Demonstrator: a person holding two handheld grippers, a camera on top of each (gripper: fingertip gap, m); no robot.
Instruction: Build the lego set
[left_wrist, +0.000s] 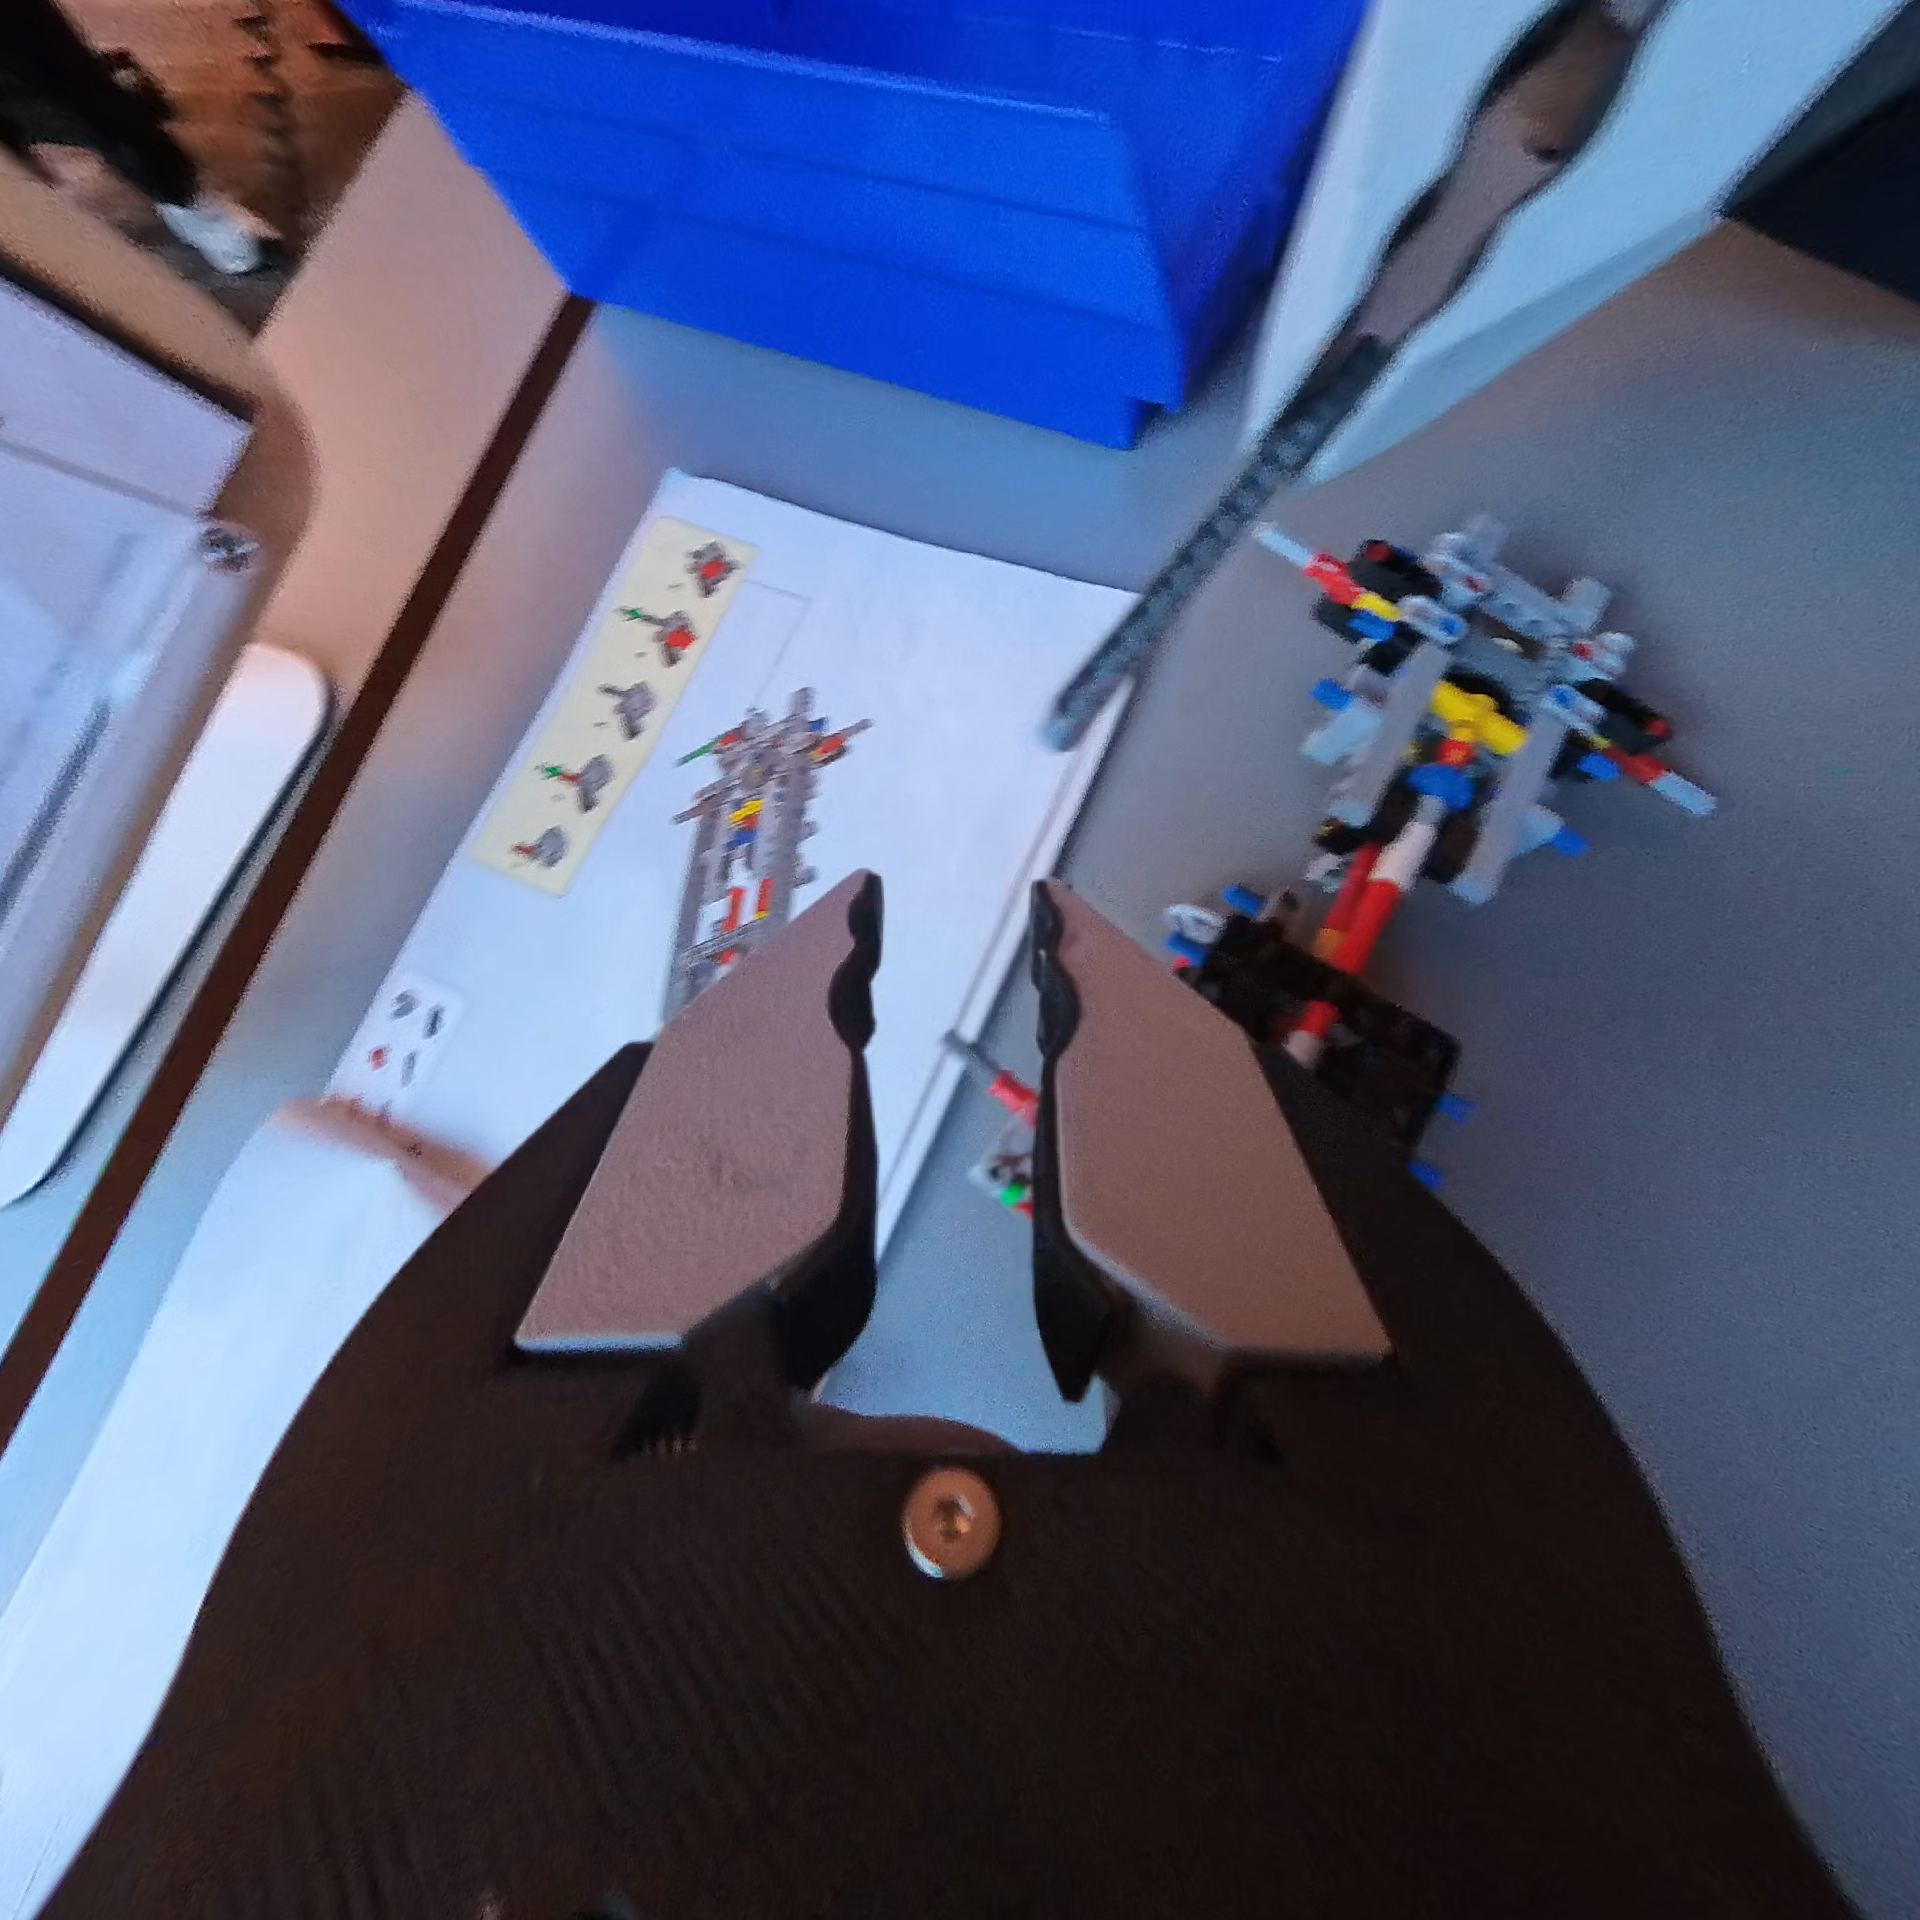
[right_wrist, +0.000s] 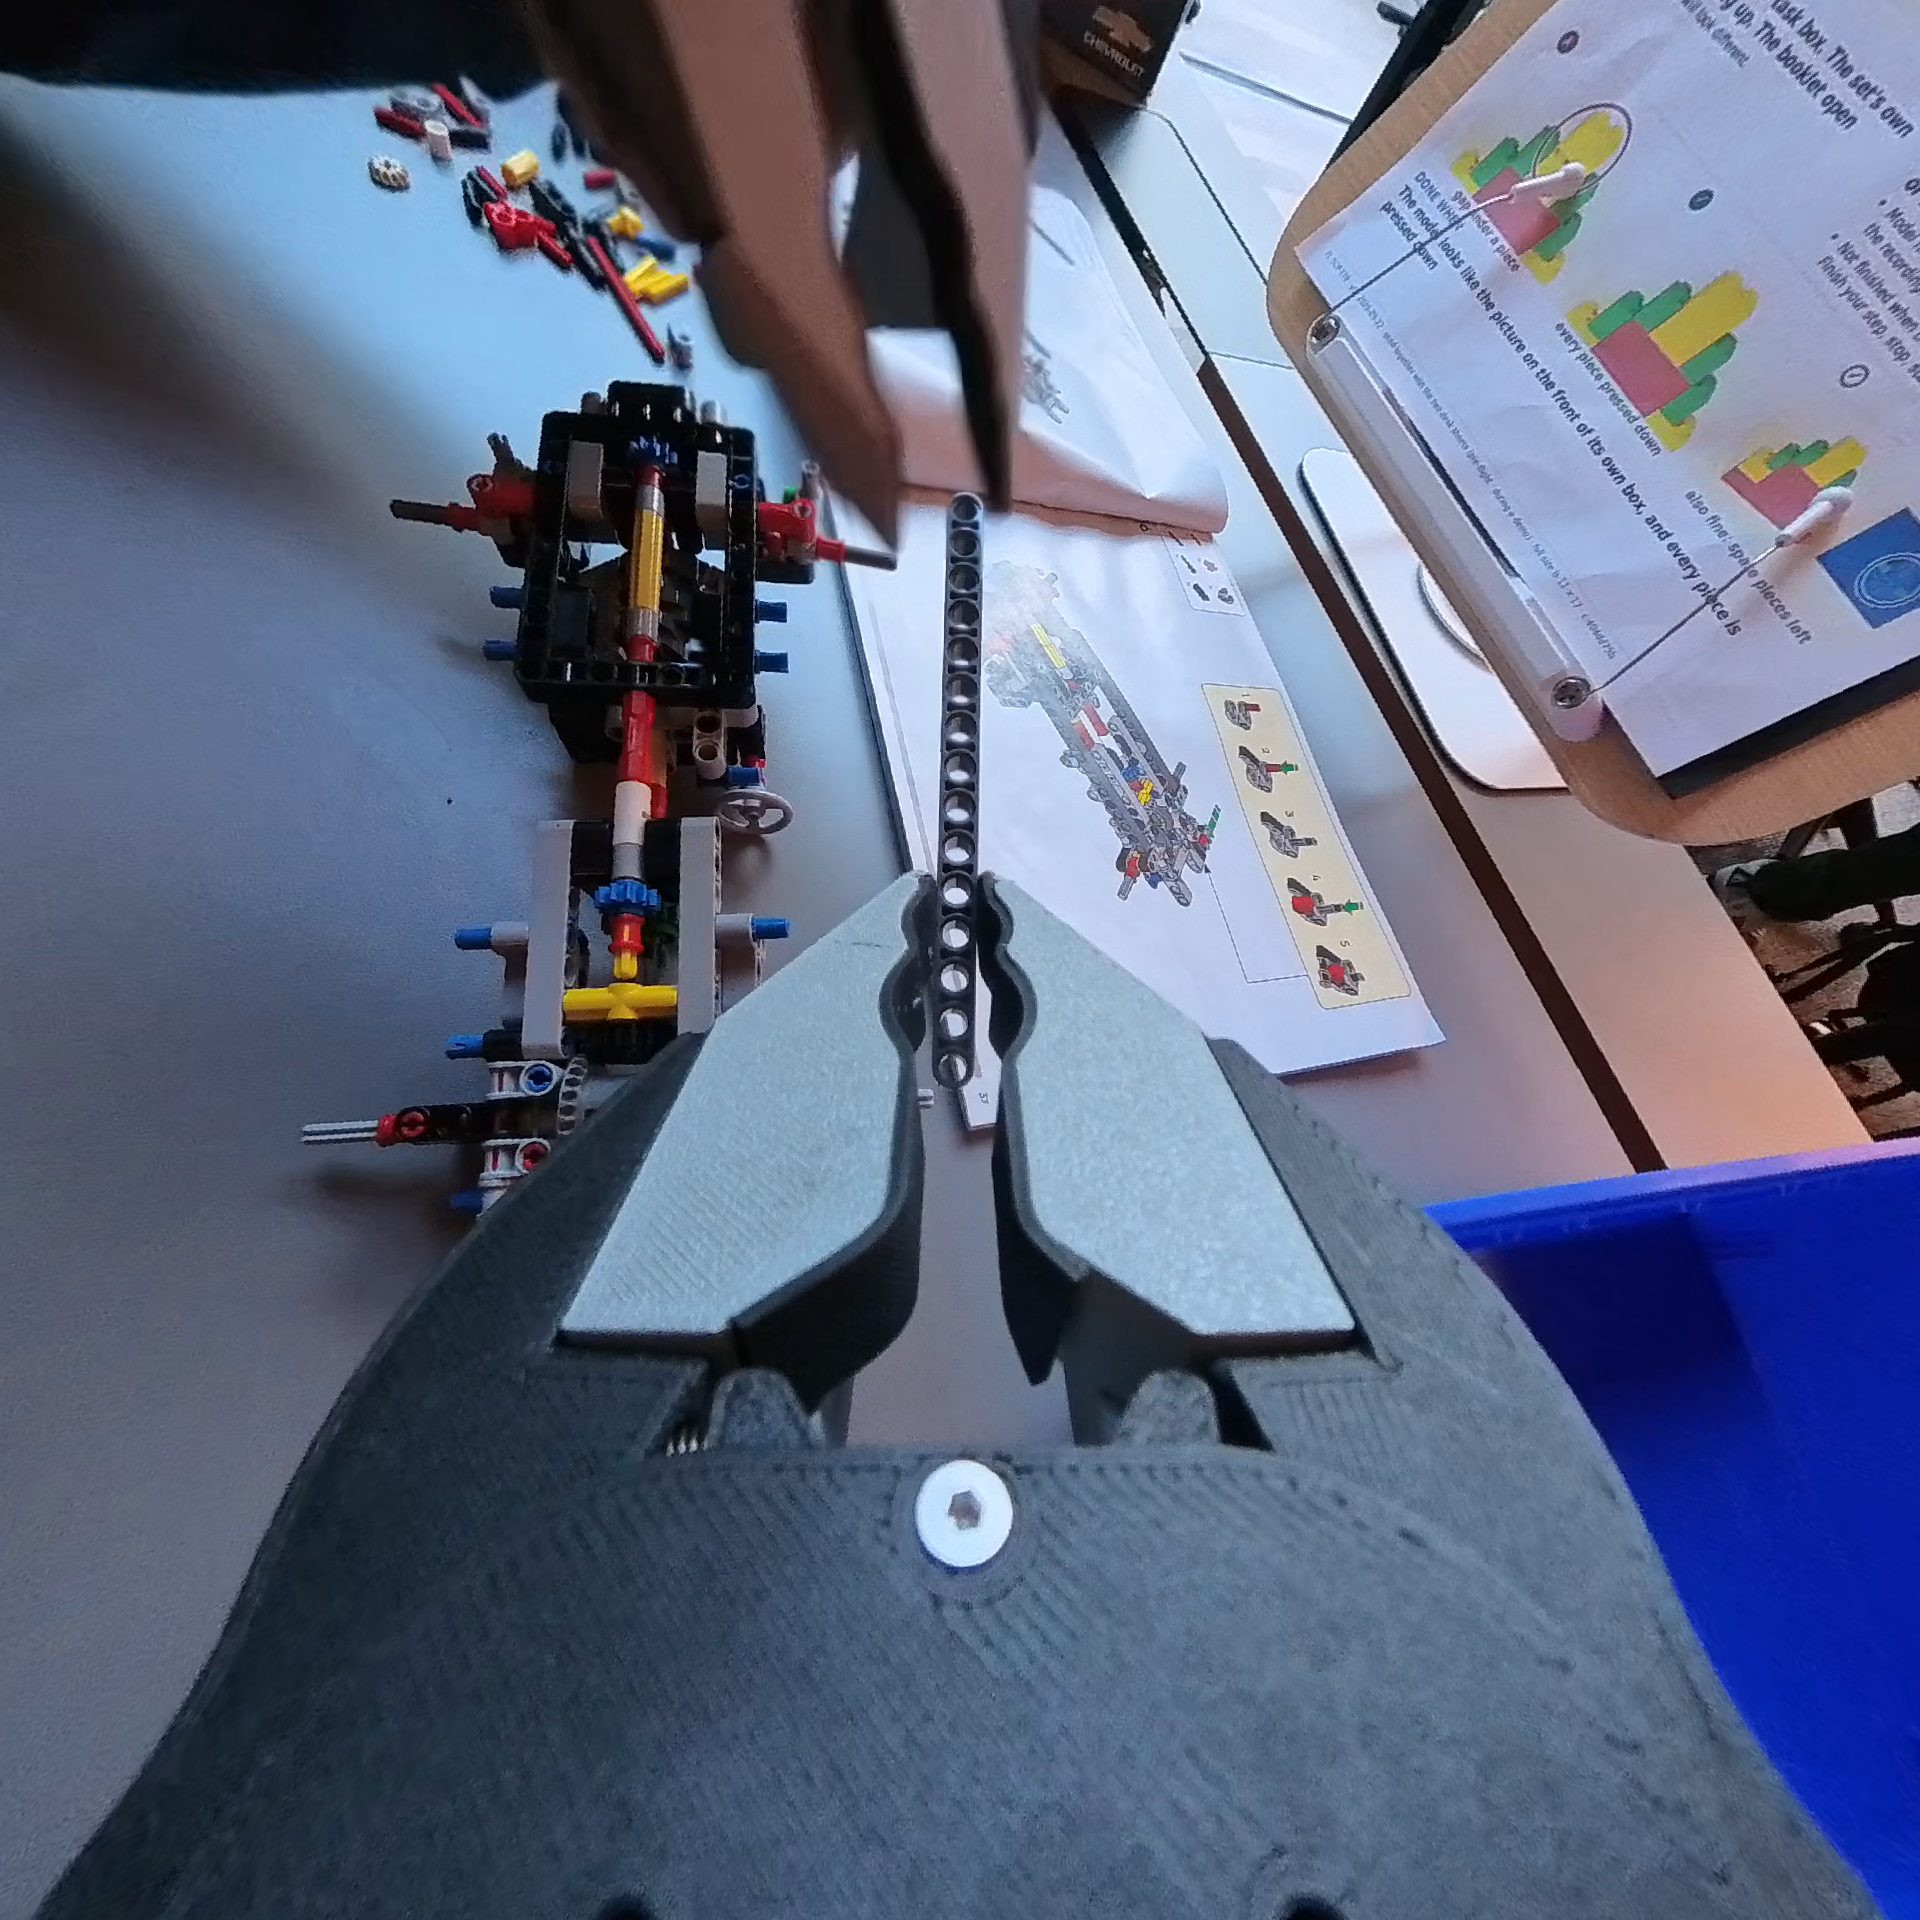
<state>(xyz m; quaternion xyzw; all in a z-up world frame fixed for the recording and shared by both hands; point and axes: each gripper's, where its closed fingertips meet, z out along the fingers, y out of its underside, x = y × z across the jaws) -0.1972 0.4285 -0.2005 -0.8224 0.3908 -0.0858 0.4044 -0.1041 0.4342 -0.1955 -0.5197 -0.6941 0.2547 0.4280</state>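
1. Long black beam with holes (right_wrist: 958, 727) pinched at its near end in the right claw (right_wrist: 954, 914), both pads squeezed against its sides, rest of it sticking out far over the open instruction booklet (right_wrist: 1195, 810). Same beam visible in the left wrist view too (left_wrist: 1226, 520), hanging in the air over the booklet's right edge.
2. Left claw (left_wrist: 956, 914) spread apart, nothing between the pads, hovering over the booklet page (left_wrist: 914, 727). Seen from the right wrist view up top (right_wrist: 935, 457), tips just beside the beam's far end, contact hard to call.
3. Half-built brick model (right_wrist: 634, 748) lying on the grey desk (right_wrist: 208, 831) just left of the booklet: black frame, red and yellow axles, blue pins and gear.
4. Scatter of loose red, black and yellow pieces (right_wrist: 561, 218) farther off on the desk.
5. Blue bin (right_wrist: 1704, 1455) near right, also far in the left wrist view (left_wrist: 883, 187).
6. Printed sheet on a wooden board (right_wrist: 1621, 343) off to the far right.
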